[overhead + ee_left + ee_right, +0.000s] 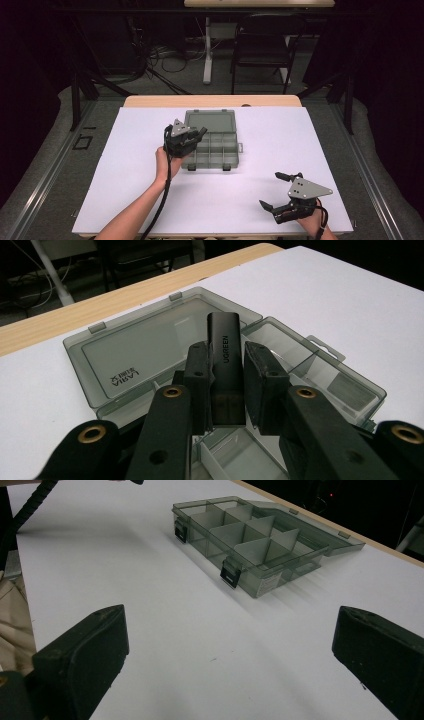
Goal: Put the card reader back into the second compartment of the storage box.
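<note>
Dark room with a folding chair (260, 42) and cables at the back, and a white counter (150, 200) up front. A smoky clear organizer box (212, 142) sits open toward the far edge of the counter, lid flat behind it. The left gripper (225, 370) hovers over the box's left side, jaws clamped on a small black UGREEN adapter (224, 355) that sticks up between them. The right gripper (280, 192) sits near the counter's front right corner, jaws spread wide with nothing in them.
</note>
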The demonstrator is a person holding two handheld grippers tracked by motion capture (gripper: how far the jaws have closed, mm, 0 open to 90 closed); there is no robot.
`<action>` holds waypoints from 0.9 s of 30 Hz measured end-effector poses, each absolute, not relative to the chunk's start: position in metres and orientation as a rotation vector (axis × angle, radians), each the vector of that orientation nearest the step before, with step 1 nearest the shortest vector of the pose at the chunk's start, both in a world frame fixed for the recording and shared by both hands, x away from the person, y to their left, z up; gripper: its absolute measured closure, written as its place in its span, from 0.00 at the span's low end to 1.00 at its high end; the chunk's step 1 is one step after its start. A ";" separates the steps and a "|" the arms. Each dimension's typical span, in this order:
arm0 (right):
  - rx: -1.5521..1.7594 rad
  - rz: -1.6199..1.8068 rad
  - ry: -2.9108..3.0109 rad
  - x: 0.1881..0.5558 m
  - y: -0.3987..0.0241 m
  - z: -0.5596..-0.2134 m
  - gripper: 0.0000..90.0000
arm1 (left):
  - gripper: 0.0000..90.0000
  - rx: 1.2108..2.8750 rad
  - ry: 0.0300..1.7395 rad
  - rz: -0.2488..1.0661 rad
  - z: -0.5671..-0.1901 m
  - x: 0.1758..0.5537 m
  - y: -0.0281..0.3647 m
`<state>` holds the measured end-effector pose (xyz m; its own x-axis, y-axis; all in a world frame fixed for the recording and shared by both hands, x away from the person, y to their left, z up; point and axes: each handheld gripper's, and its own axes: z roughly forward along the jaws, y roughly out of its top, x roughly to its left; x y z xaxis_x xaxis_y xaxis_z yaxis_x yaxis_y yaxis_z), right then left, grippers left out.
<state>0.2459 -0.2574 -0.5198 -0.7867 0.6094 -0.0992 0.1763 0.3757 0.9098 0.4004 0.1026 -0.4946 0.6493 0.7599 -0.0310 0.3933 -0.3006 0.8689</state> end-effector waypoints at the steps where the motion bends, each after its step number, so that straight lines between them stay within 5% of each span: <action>1: 0.679 1.391 2.220 0.246 -0.257 -0.520 0.01 | 0.82 1.922 0.908 0.487 -0.495 0.401 0.102; 27: 0.677 1.393 2.222 0.246 -0.258 -0.519 0.01 | 0.82 1.912 0.979 0.459 -0.505 0.410 0.102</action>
